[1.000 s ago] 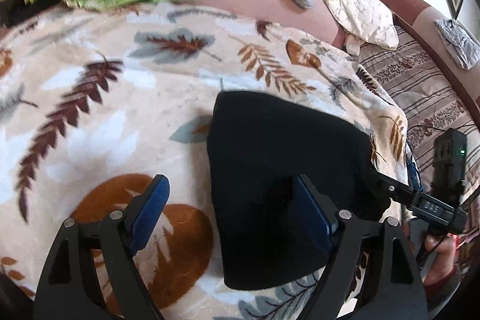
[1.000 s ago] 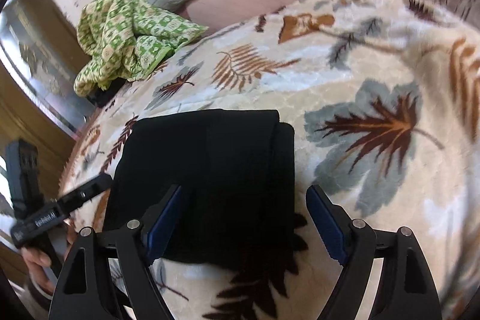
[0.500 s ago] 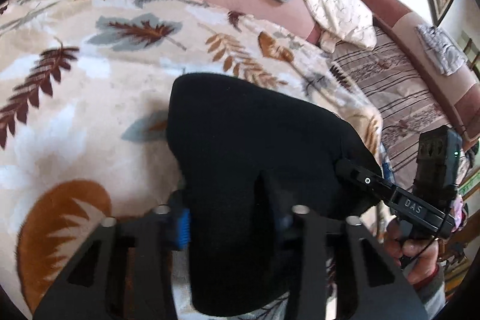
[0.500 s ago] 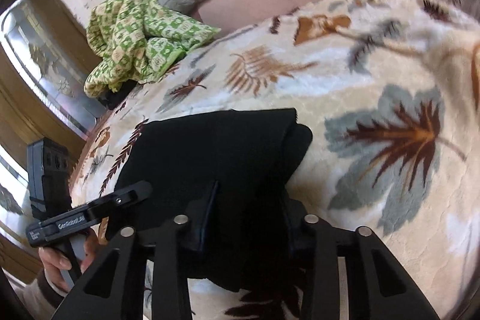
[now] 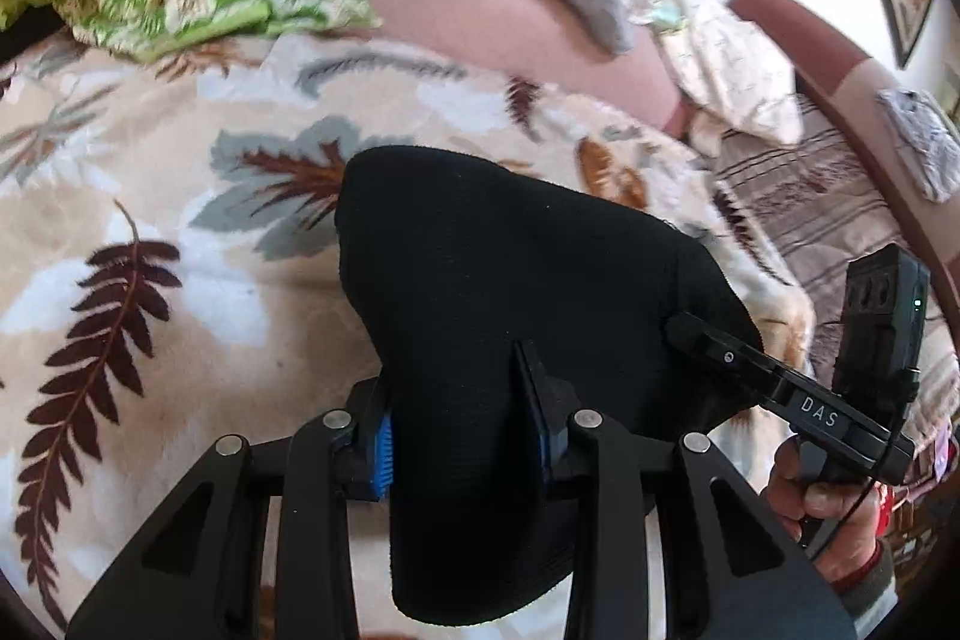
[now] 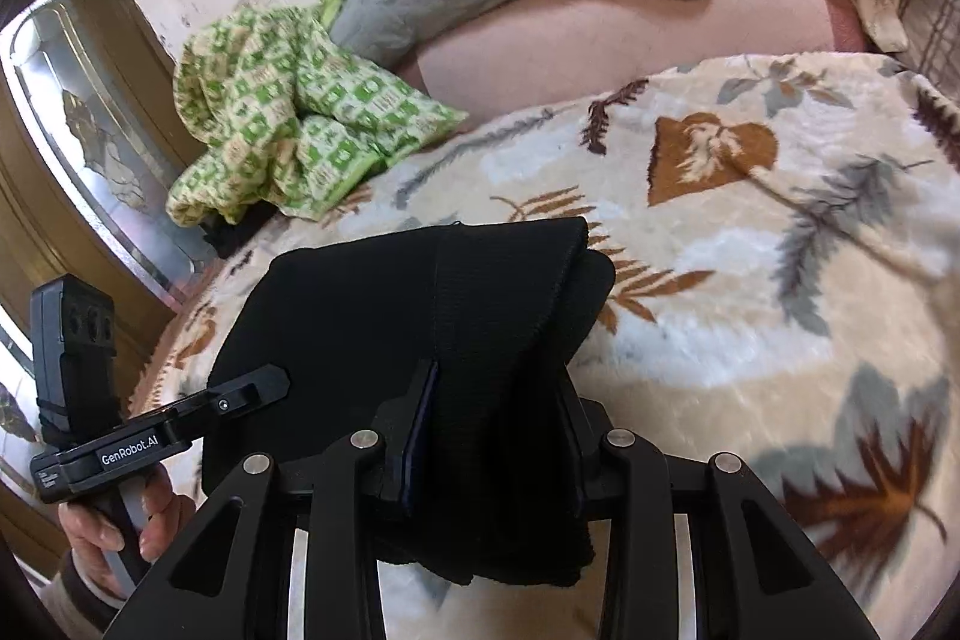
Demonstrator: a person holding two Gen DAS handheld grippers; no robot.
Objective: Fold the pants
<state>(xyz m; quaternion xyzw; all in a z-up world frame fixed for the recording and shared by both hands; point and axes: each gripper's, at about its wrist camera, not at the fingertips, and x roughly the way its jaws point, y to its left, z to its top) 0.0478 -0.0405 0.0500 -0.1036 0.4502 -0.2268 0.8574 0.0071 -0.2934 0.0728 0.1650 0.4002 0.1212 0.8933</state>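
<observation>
- We have the left tool [image 5: 462,436] clamped on the near edge of the folded black pants [image 5: 510,292], which reach forward from its fingers over the leaf-print blanket [image 5: 150,220].
- The right tool [image 6: 492,436] pinches the thick layered edge of the same pants [image 6: 384,304] just ahead of it.
- We judge the knit fabric soft, light and limp: it should sag between grips.
- Both tools should hold every stacked layer at the edge, or the inner layers may slip.
</observation>
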